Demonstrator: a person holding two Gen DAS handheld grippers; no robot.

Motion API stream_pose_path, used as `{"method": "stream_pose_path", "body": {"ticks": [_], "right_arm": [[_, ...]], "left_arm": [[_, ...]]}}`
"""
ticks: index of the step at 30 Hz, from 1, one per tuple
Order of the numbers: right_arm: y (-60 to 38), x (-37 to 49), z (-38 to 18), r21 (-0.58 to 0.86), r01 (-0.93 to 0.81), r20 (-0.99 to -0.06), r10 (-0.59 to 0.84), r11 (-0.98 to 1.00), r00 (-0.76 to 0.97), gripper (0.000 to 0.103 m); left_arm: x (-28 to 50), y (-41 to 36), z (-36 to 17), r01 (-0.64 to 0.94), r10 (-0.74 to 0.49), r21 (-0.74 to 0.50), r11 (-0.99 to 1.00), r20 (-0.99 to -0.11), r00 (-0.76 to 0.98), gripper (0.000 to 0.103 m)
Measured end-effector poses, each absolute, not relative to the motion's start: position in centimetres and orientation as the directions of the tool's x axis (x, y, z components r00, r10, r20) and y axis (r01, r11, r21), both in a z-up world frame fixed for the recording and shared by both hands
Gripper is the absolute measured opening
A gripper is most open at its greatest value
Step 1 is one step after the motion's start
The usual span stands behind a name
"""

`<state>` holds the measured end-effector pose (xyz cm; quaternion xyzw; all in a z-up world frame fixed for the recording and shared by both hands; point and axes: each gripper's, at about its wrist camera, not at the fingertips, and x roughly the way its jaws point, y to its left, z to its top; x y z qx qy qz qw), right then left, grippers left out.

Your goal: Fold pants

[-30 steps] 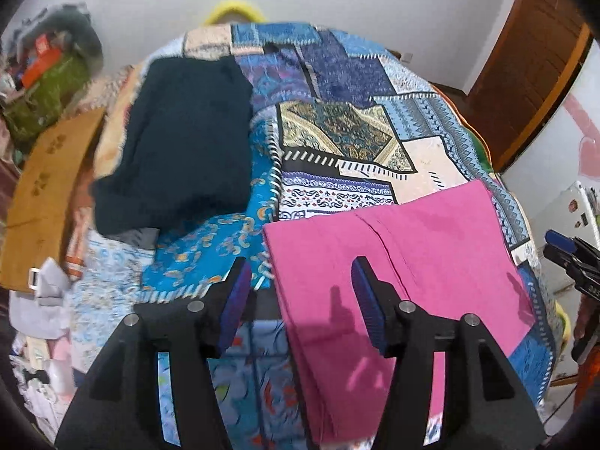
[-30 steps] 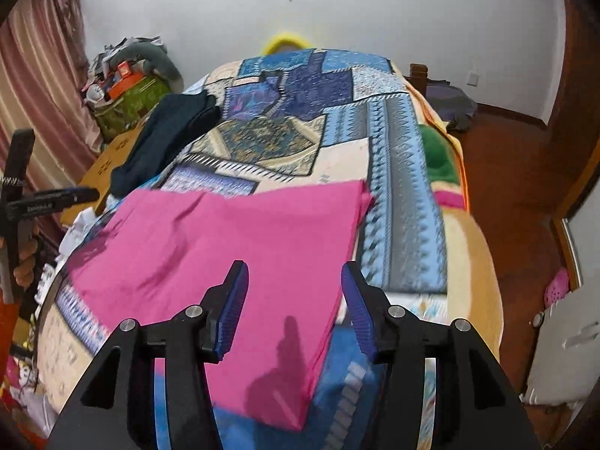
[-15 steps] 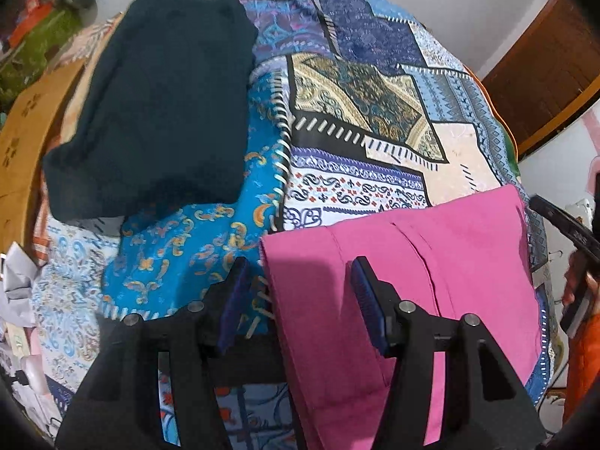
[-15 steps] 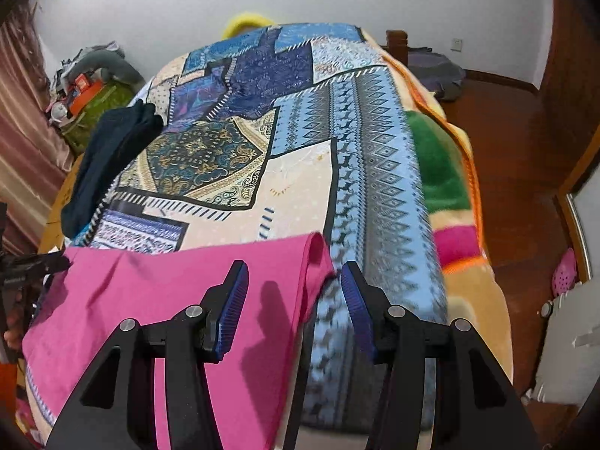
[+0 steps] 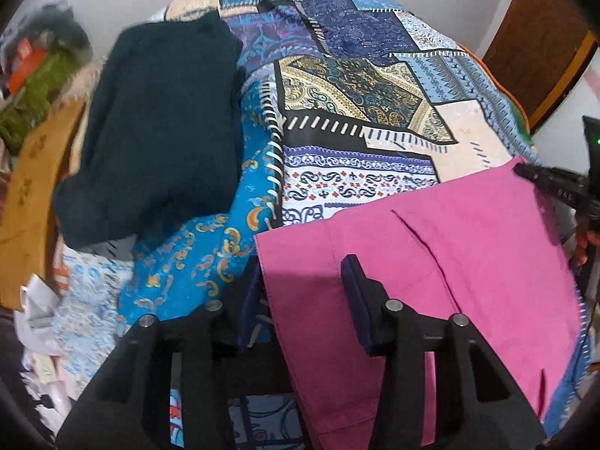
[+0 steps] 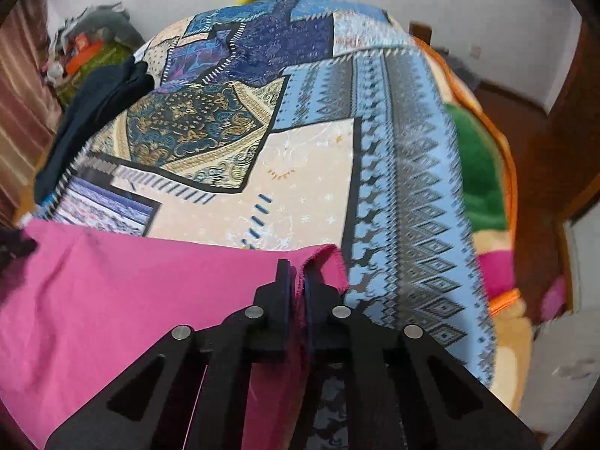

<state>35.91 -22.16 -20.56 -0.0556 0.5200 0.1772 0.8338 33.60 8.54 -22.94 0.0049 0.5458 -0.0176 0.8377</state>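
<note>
The pink pants (image 5: 442, 262) lie spread flat on the bed's patchwork bedspread (image 5: 337, 86), at the near end of it, right under both tools.

The left hand-held gripper (image 5: 300, 300) has its jaws wide apart. The near left corner of the pants sits between them: the fabric's left edge runs just inside the left finger, and the right finger (image 5: 356, 300) stands over the pink cloth. Whether either pad touches the fabric cannot be told. From this hand-held gripper the pants stretch away to the right, where the tip of the other tool shows at their far right corner.

The right hand-held gripper (image 6: 297, 281) has its jaws drawn together on the pants (image 6: 131, 300), with a thin fold of pink cloth pinched between the blue pads at the garment's far right corner. A small flap of that corner stands up just ahead and to the right of the fingertips. The rest of the pants runs off to the left of this hand-held gripper.

Ahead and left of the left hand-held gripper, well apart from the pants, a dark folded garment (image 5: 157, 127) rests on the bedspread.
</note>
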Motion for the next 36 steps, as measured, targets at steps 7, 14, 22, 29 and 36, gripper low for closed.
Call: {"method": "stream_pose_path", "body": {"ticks": [7, 14, 22, 29, 36], "right_arm": [[-22.0, 35.8, -20.6, -0.002, -0.34, -0.88, 0.16, 0.94, 0.447, 0.003], [-24.2, 36.2, -18.8, -0.006, -0.253, -0.863, 0.123, 0.967, 0.49, 0.003], [-21.4, 32.8, -13.2, 0.077, -0.409, -0.81, 0.296, 0.909, 0.506, 0.034], [-14.9, 31.1, -12.9, 0.231, -0.538, -0.798, 0.474, 0.811, 0.372, 0.071], [-10.3, 31.1, -16.7, 0.32, -0.55, -0.85, 0.491, 0.771, 0.193, 0.075]], "left_arm": [[33.1, 8.5, -23.2, 0.001, 0.051, 0.057, 0.998, -0.91, 0.412, 0.047], [32.9, 8.8, -22.7, 0.004, 0.032, 0.037, 0.999, -0.915, 0.403, 0.052], [32.8, 7.9, -19.4, 0.035, -0.012, 0.004, 0.999, -0.893, 0.45, 0.057], [34.0, 5.9, -17.5, 0.075, -0.065, -0.033, 0.997, -0.879, 0.473, 0.064], [34.9, 4.5, -20.9, 0.119, -0.078, -0.037, 0.992, -0.927, 0.368, 0.068]]}}
